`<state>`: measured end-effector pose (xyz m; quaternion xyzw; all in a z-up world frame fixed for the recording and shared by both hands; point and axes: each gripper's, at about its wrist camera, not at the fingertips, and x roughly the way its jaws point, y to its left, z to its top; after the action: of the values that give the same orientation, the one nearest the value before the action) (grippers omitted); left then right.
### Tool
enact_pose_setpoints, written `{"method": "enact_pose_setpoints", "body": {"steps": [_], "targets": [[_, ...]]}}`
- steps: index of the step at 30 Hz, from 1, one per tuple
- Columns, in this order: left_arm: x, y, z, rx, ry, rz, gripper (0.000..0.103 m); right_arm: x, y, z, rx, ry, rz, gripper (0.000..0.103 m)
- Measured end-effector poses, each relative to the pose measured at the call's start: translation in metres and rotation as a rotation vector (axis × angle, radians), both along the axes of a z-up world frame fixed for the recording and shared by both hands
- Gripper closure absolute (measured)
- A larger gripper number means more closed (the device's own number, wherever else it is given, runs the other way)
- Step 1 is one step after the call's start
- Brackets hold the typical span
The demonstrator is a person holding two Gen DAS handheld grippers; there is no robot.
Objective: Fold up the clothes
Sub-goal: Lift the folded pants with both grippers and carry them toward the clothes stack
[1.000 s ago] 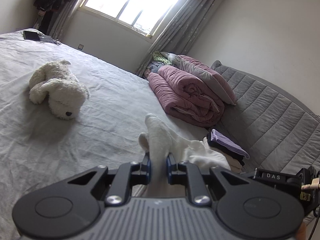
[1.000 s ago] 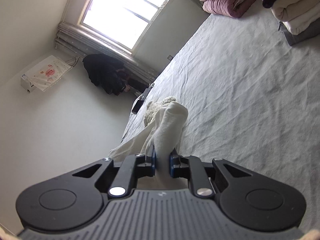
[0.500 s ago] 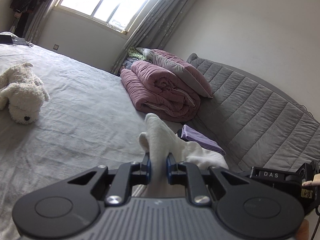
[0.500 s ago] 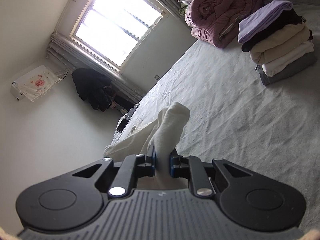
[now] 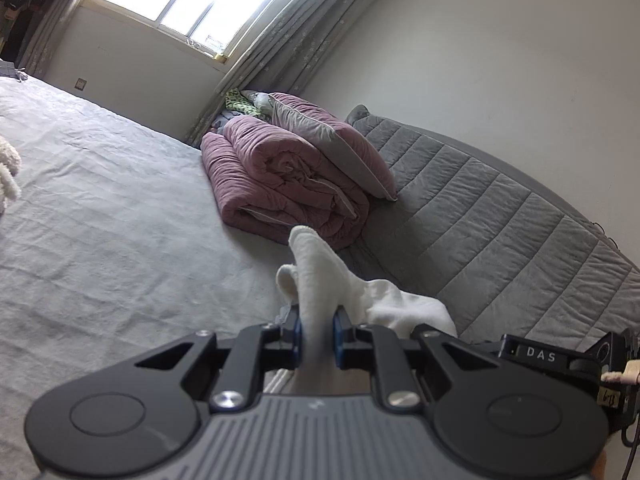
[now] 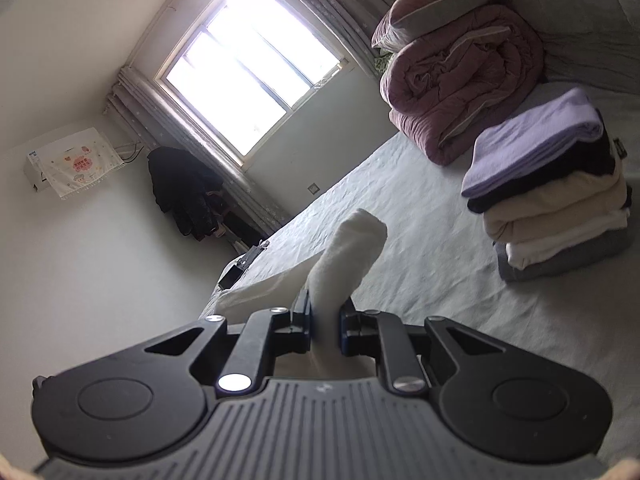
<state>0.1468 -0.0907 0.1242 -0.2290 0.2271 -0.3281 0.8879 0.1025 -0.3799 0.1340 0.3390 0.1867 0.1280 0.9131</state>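
Folded stack [image 6: 556,196] beside pink quilt [image 6: 460,84], both w/ bed [image 6: 420,208] under.

left view: plush toy [image 5: 8,172] slides to left edge, pink quilt [image 5: 280,184] nears centre | right view: folded stack [image 6: 552,188] looms larger, closer at right

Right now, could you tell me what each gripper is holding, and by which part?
Both hold the white garment: the left gripper and the right gripper are each shut on a bunched fold of its fabric. Which edge or corner cannot be told.
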Motion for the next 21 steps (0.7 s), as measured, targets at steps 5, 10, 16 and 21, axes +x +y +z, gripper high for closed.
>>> {"method": "enact_pose_setpoints", "body": {"steps": [5,10,16,21], "targets": [[0.034,-0.054,0.014,-0.012,-0.019,-0.044,0.088,0.020,-0.044,0.016,-0.056,-0.046,-0.042,0.087],[0.064,-0.109,0.034,0.017,-0.062,-0.094,0.088,0.035,-0.088,0.027,-0.080,-0.073,-0.103,0.087],[0.094,-0.165,0.050,0.078,-0.098,-0.128,0.088,0.059,-0.126,0.031,-0.116,-0.084,-0.149,0.087],[0.122,-0.195,0.051,0.101,-0.089,-0.135,0.088,0.082,-0.148,0.028,-0.151,-0.079,-0.179,0.087]]}}
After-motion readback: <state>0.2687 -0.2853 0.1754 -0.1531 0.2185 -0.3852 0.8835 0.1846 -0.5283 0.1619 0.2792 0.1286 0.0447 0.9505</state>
